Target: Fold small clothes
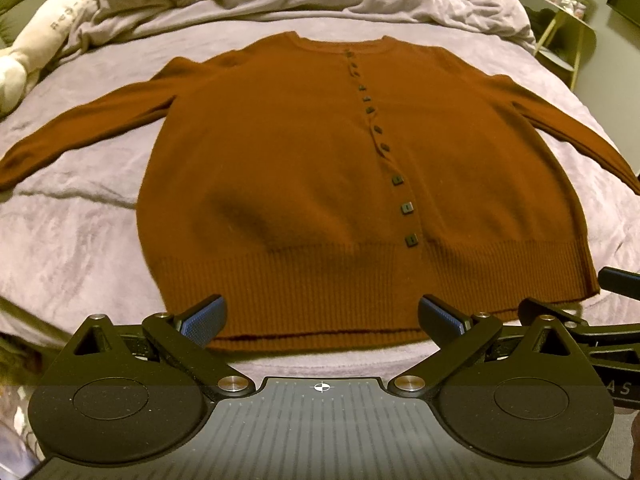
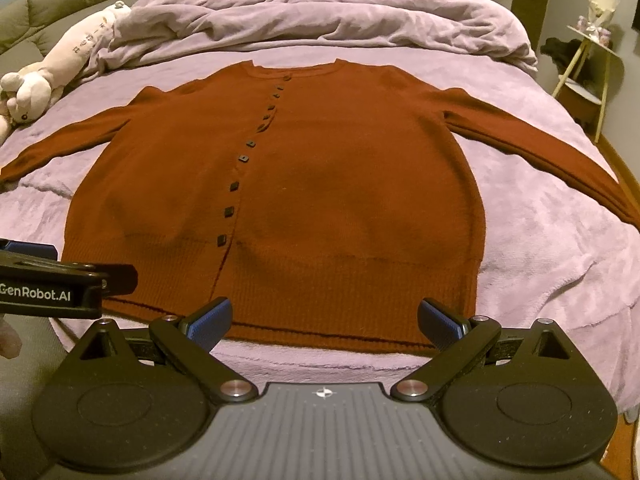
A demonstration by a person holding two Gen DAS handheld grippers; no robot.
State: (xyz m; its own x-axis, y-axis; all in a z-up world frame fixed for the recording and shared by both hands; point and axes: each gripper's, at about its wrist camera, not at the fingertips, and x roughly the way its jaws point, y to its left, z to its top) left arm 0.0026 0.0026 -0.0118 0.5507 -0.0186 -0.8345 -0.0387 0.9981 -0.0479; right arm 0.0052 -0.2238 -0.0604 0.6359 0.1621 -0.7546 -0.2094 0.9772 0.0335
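Observation:
A rust-brown buttoned cardigan [image 1: 304, 176] lies flat and face up on a lilac bed cover [image 1: 72, 248], both sleeves spread out sideways, ribbed hem nearest me. It also shows in the right wrist view [image 2: 320, 200]. My left gripper [image 1: 322, 322] is open and empty, hovering just in front of the hem's left half. My right gripper [image 2: 325, 325] is open and empty in front of the hem's right half. The left gripper's body [image 2: 52, 286] shows at the left edge of the right wrist view; the right gripper's fingers [image 1: 618, 282] show at the right edge of the left wrist view.
A rumpled lilac duvet [image 2: 320, 16] is piled at the head of the bed. A cream plush toy [image 2: 48, 76] lies at the far left. A small side table [image 2: 588, 64] stands off the bed at the right. A green couch [image 2: 48, 16] is at the far left.

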